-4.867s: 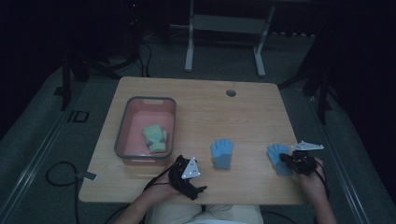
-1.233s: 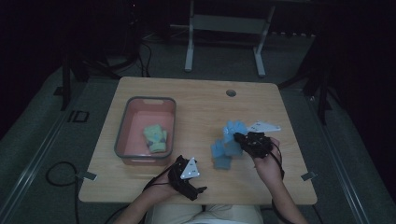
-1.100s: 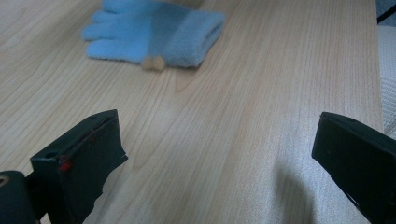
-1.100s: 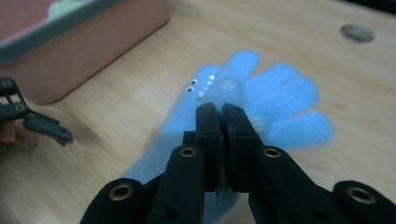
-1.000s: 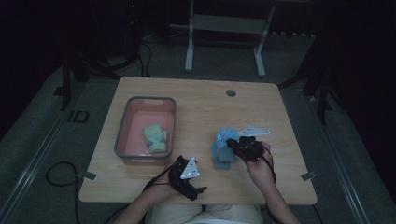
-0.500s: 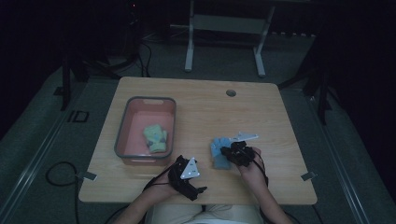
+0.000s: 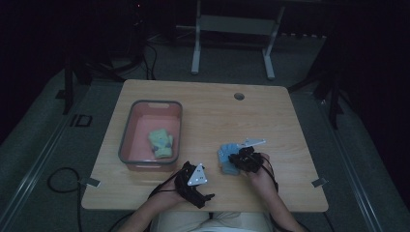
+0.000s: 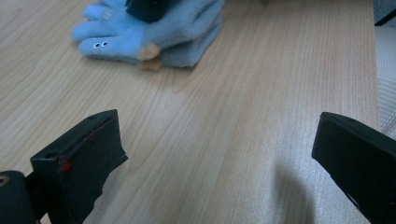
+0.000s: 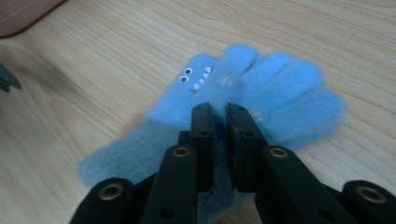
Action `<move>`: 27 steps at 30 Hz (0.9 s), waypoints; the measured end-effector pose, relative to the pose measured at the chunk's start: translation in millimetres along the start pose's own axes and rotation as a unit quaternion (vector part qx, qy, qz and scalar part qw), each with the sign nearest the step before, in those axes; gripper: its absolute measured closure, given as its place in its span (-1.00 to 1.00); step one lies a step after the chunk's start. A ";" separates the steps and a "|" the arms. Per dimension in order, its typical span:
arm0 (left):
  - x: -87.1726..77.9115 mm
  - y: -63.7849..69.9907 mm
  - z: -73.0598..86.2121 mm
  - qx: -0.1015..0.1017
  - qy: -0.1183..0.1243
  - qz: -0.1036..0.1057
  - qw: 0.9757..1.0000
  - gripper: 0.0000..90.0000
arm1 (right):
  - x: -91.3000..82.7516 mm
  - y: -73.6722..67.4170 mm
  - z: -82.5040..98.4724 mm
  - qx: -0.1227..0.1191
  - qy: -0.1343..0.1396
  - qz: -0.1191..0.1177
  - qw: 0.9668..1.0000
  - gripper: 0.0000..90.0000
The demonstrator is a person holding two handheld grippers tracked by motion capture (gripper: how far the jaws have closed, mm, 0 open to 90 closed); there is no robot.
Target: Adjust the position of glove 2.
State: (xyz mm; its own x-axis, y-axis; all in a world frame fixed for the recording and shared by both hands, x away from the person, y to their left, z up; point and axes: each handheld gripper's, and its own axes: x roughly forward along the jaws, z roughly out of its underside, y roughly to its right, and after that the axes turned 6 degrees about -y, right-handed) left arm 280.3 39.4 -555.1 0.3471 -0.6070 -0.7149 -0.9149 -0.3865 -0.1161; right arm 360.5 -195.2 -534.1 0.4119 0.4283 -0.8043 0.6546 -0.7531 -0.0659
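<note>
1. Right gripper (image 9: 218,140) has carried a blue glove (image 9: 243,93) onto its twin, lower centre of the desk (image 7: 203,101).
2. Its jaws have just been opening, a narrow gap, fabric between.
3. Left gripper (image 8: 219,154): wide open, empty.
4. Pair stacked; tub (image 7: 126,140) likely next.

Dim lab or studio: lone wooden desk (image 7: 203,111) with cable hole (image 7: 239,96) on grey carpet (image 7: 63,145); stand legs (image 7: 232,38), tripods, loose cables (image 7: 58,179) around.

A light wooden rectangular table (image 7: 203,104) carries a grey-rimmed pink plastic tub (image 7: 126,140) at its nine o'clock side. Inside lies a pale green knitted glove (image 7: 161,142). A small round grey cable hole (image 7: 239,96) sits near the table's one o'clock edge.
</note>
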 end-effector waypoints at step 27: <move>6.1 -11.8 -56.5 0.062 0.008 -0.011 0.998 -0.68 | -53.0 29.9 4.0 0.002 0.099 -0.028 0.995 -0.75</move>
State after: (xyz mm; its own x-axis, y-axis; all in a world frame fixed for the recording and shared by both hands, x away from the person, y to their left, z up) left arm 304.8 1.0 -519.1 0.3704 -0.6103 -0.7002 -0.9249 -0.3118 -0.2174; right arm 355.7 -242.3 -495.8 0.4921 0.5587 -0.6677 0.6770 -0.7278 -0.1100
